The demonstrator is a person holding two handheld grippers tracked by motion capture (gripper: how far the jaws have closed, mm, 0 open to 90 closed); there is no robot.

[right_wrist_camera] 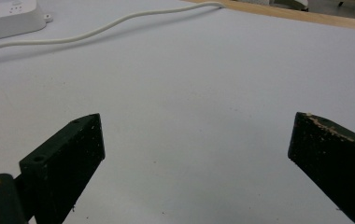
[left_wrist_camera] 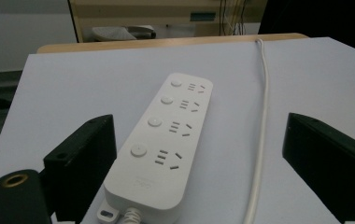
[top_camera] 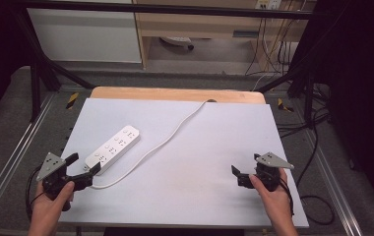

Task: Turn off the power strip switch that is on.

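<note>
We take the power strip (top_camera: 112,149) as our landmark: it is white, has four sockets with a round button beside each, and lies flat and slantwise on the white sheet (top_camera: 190,196) that covers the table (top_camera: 175,93). In the high view the strip is in the left half of the sheet. Its cord (top_camera: 170,135) leaves the near end, makes a loop toward the near edge, then runs past the strip's right side and away to the far edge, where the wood of the table shows. The left gripper (top_camera: 84,167) is just at the near end of the strip, and its jaws are spread wide. In the left gripper view (left_wrist_camera: 199,154) the near end of the strip (left_wrist_camera: 159,140) lies between the two black jaws; the left jaw stands close beside the strip's edge, but we cannot tell if it touches, and the right jaw is clearly apart from it, with the cord (left_wrist_camera: 262,130) passing between that jaw and the strip. So the pads do not press on it. The right gripper (top_camera: 239,176) is well apart from the strip, far to its right, near the right edge of the sheet. Its jaws are also wide, and in the right gripper view (right_wrist_camera: 196,154) there is bare sheet between them, while the strip (right_wrist_camera: 7,18) and the cord (right_wrist_camera: 119,23) are far off at the top left.
</note>
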